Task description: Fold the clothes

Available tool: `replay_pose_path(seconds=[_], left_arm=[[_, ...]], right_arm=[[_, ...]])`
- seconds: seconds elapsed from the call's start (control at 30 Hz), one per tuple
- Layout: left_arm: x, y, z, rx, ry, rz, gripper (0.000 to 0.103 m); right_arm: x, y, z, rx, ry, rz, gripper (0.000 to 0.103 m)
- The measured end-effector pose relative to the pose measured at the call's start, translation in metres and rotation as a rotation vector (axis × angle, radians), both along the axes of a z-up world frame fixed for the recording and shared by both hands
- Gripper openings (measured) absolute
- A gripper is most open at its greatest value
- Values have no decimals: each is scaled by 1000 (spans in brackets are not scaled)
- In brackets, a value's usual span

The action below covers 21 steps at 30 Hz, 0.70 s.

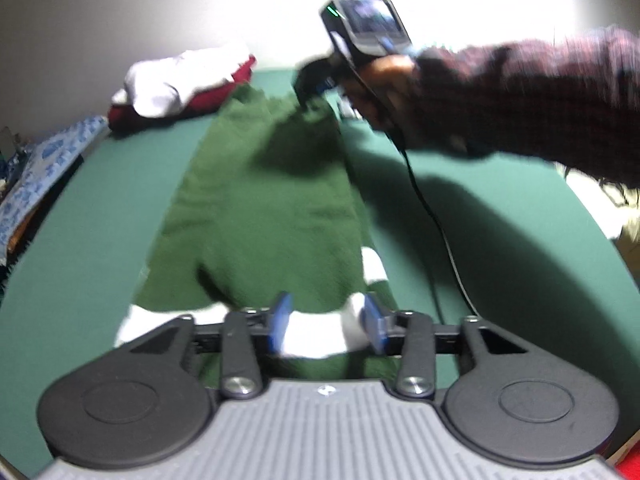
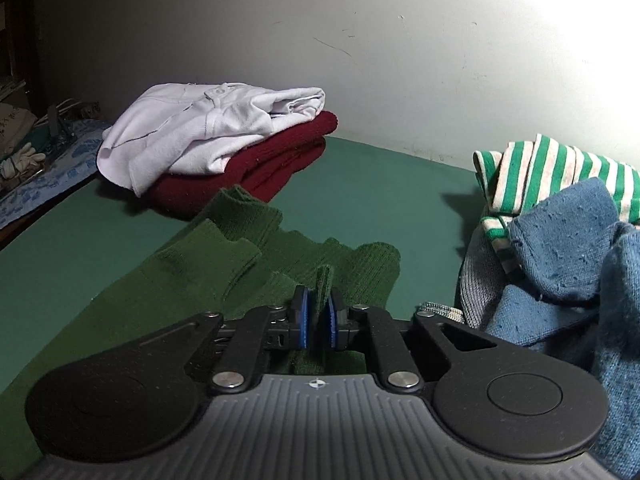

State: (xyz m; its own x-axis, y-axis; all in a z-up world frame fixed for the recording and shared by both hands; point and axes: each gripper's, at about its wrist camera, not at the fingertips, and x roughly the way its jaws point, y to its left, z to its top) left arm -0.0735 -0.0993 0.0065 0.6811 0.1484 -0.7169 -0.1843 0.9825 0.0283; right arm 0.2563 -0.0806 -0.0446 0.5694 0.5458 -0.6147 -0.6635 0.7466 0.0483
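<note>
Plain off-white painted wall point(image 2: 280, 32) behind, marked with faint dark scuffs and scratches. Strong white glare point(image 2: 580, 20) washes out wall at upper right in both views; rest of room dim. Flat teal-green cloth-covered surface point(image 2: 380, 184) runs back to meet wall. At left, just beside green surface and lower, blue-and-white patterned fabric cover point(image 2: 60, 160) with cluttered small items on it, too dim to identify. Dark furniture edge point(image 2: 16, 20) at far left, details unclear.
</note>
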Motion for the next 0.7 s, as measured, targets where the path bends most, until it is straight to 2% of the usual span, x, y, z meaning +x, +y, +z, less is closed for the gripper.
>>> replay_pose_path(seconds=[0.1,0.2,0.23,0.37,0.47,0.53,0.63,0.7], left_arm=[[4,18,6,34,-29,27,56],[12,41,7,36,-44,53,56],[16,52,6,4,-43,56,61],[34,93,-7,-88,-15,73,61],[45,112,-17,-137,15,80,45],[49,121,-25,-176,35,94,17],[47,123,-30,-220,33,101,7],[45,115,-29,-178,36,94,7]], right_arm=[[-1,-14,7,44,-6,-24,24],[5,-24,8,75,49,-41,26],[8,-27,8,86,79,-38,26],[11,-27,2,89,99,-50,26],[8,-23,-3,78,86,-27,17],[4,-20,-3,62,52,-5,14],[1,-16,-4,32,11,20,14],[3,-11,-8,-3,-2,23,13]])
